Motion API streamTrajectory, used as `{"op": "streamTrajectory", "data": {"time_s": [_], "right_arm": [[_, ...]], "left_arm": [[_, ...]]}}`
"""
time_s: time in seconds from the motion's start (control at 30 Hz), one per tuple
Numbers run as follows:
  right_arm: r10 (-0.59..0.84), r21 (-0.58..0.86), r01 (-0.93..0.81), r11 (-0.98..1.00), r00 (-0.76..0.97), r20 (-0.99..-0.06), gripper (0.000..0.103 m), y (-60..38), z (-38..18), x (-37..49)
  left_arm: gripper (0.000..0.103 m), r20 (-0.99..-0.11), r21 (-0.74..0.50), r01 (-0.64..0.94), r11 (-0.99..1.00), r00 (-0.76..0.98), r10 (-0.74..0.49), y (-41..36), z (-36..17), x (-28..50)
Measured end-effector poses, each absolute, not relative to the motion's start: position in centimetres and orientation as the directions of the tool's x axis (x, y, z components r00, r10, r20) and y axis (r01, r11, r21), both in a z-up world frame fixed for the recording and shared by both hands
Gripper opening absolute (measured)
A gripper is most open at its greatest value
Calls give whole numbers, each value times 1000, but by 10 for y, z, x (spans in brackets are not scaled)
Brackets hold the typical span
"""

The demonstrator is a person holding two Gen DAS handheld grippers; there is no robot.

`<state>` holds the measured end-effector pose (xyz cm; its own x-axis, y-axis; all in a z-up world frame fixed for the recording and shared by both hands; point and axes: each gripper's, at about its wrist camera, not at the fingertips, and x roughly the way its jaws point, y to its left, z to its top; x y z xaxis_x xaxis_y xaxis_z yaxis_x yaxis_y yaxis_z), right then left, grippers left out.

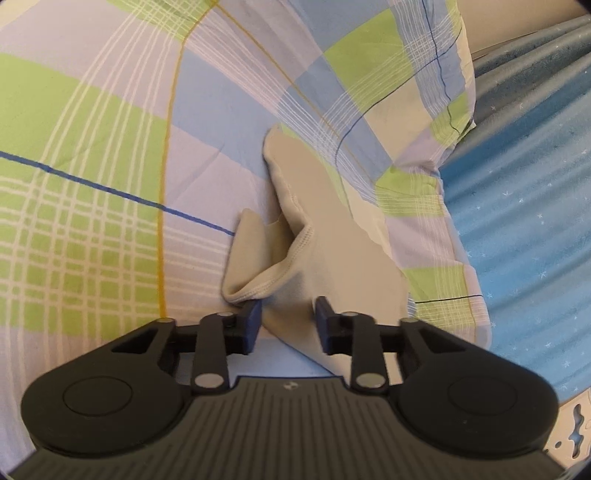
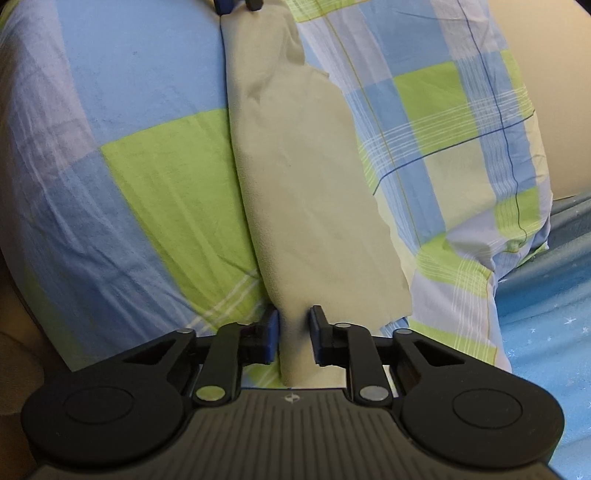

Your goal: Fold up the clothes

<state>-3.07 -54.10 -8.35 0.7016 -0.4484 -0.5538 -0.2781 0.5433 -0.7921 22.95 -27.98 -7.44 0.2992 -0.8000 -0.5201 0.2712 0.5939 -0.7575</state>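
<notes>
A long, narrow piece of beige knit clothing with stitched hems (image 1: 325,236) lies on a checked bedcover in pale blue, lime green and lilac with thin white, yellow and dark blue lines (image 1: 92,155). In the left wrist view the black left gripper with blue finger pads (image 1: 288,319) has its jaws spread, one on each side of the near part of the garment; the left pad (image 1: 253,321) touches a turned-up hemmed flap of the cloth, while the right pad stands just clear of the fabric, so this gripper is released rather than clamped. Beyond the pads the garment forks into a curled flap on the left and a longer strip that runs away toward a fold in the bedcover. To the right of the bedcover lies a bright blue sheet dotted with small white stars (image 1: 524,221). In the right wrist view the black right gripper with blue pads (image 2: 294,332) has the near end of the beige garment (image 2: 303,177) between its fingers; the jaws stand narrow against the cloth on both sides, yet I cannot tell whether they pinch it. The garment stretches straight away from this gripper as a flattened band, and at its far end, at the top edge of the view, the tips of the other gripper (image 2: 238,4) meet it. The starred blue sheet (image 2: 546,332) shows at the lower right.
</notes>
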Motion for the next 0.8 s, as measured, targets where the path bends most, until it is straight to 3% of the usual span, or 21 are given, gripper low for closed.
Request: {"op": "streamTrajectory", "data": {"time_s": [0.07,0.13,0.33,0.47,0.57,0.73,0.8], "right_arm": [[-454,-793,-277,542,698,-554,17,-539,-82,-31],[-452,-792,-271,547,701,-551,22,-537,-80,-32],[-446,-788,-245,564,713,-541,25,-533,-82,-36],[-440,-778,-228,585,717,-541,25,-533,-80,-35],[-442,-778,-224,586,716,-540,25,-532,-81,-35],[-450,-786,-212,581,721,-527,27,-534,-80,-35],[-453,-792,-210,574,724,-521,27,-535,-81,-35]], "left_arm": [[26,-515,-782,229,580,288,-808,-270,-76,222],[42,-487,-813,203,545,274,-829,-263,-78,214],[60,-445,-858,157,489,246,-861,-279,-79,211],[60,-454,-871,111,478,189,-871,-311,-81,211],[54,-475,-856,99,508,239,-847,-321,-81,207],[10,-496,-846,3,534,365,-788,-294,-93,216],[8,-496,-849,-7,529,356,-792,-285,-98,221]]}}
